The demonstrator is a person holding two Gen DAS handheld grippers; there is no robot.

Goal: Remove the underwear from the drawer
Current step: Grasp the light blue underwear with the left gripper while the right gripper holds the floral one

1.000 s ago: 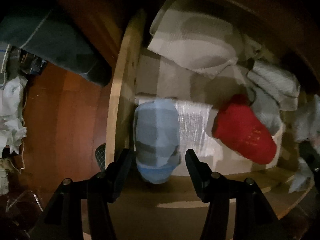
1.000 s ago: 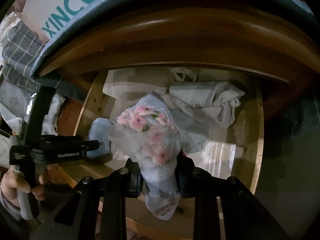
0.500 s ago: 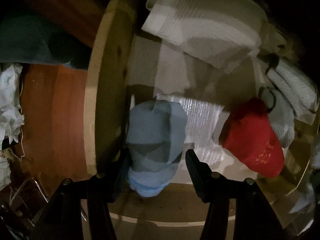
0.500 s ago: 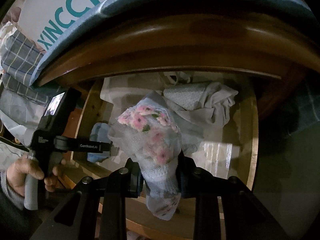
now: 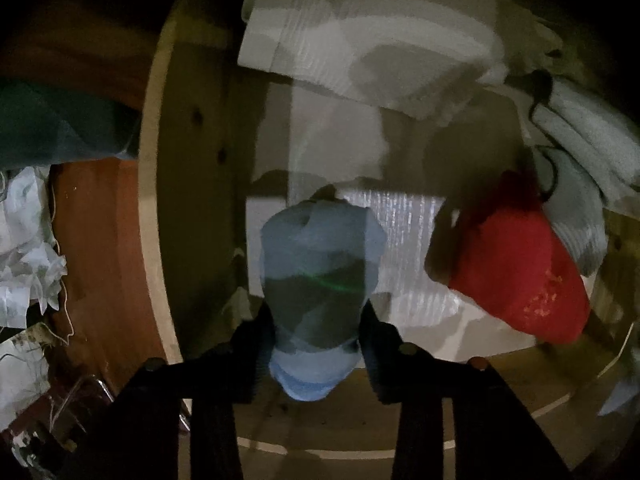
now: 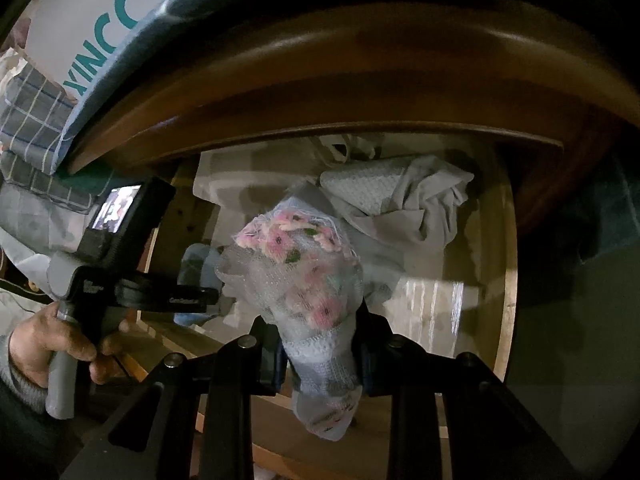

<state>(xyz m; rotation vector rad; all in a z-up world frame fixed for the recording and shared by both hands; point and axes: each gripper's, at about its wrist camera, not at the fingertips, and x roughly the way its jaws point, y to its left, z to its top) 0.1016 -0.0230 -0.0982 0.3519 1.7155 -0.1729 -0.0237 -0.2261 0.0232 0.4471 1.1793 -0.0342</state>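
A rolled light-blue underwear (image 5: 320, 248) lies at the front left of the open wooden drawer (image 5: 188, 200). My left gripper (image 5: 316, 314) points down over it, jaws closing, and both pads touch the roll's sides. In the right wrist view the left gripper (image 6: 200, 296) reaches in from the left, held by a hand (image 6: 44, 340), with the blue roll (image 6: 196, 264) at its tip. My right gripper (image 6: 318, 328) is shut on a pale lace underwear with pink flowers (image 6: 296, 268), held above the drawer's front.
A red cloth bundle (image 5: 516, 272) lies right of the blue roll. White folded cloth (image 5: 360, 32) and grey cloths (image 6: 404, 196) fill the drawer's back. The dark cabinet top overhangs the drawer. A lettered box (image 6: 100, 20) sits above, and crumpled paper (image 5: 24, 248) lies on the floor.
My left gripper has come down over the blue roll and its fingers have closed in from well apart onto the roll's sides. The right gripper has kept still with the flowered underwear.
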